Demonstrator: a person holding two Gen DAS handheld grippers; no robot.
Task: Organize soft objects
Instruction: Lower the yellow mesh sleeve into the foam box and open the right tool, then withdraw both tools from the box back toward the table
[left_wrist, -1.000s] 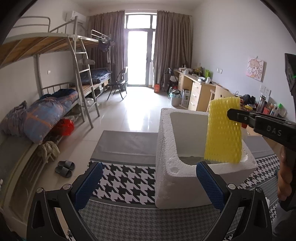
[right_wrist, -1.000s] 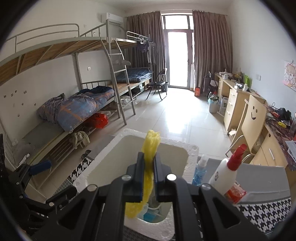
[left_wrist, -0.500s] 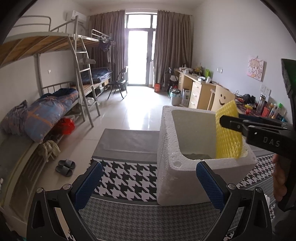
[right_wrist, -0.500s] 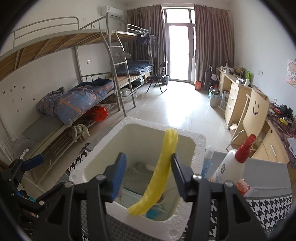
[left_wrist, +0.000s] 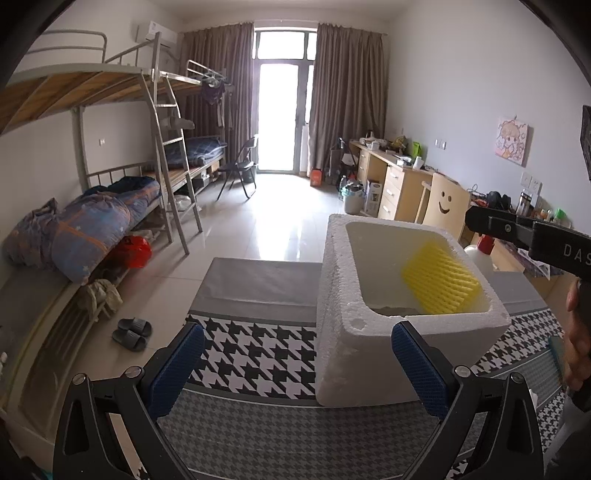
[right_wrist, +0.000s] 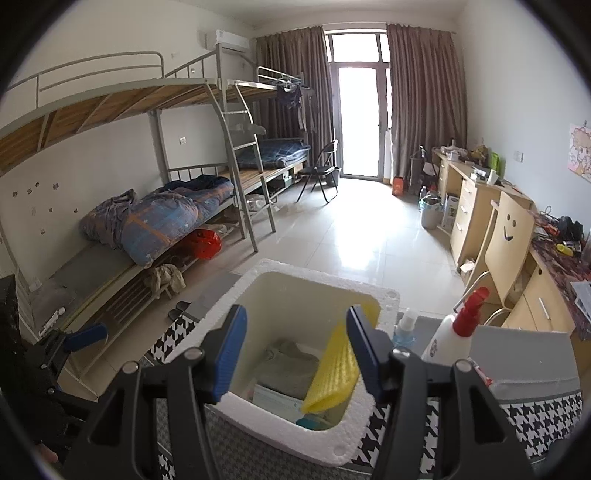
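A white foam box (left_wrist: 343, 295) stands on the houndstooth cloth of the table; it also shows in the right wrist view (right_wrist: 280, 439). A yellow foam net sleeve (left_wrist: 439, 282) lies loose inside it, leaning on the right wall, and shows in the right wrist view (right_wrist: 334, 373). Folded grey cloth (right_wrist: 291, 363) and other soft items lie at the box bottom. My right gripper (right_wrist: 295, 350) is open and empty above the box. My left gripper (left_wrist: 297, 362) is open and empty in front of the box.
A white glue bottle with a red cap (right_wrist: 456, 332) and a small spray bottle (right_wrist: 404, 326) stand right of the box. Bunk beds (left_wrist: 110, 206) line the left wall, desks (left_wrist: 391, 177) the right. The table edge drops to the tiled floor on the left.
My right gripper opened and let go of the yellow sleeve, which dropped into the foam box. The right gripper drew back a little. The left gripper stayed still.
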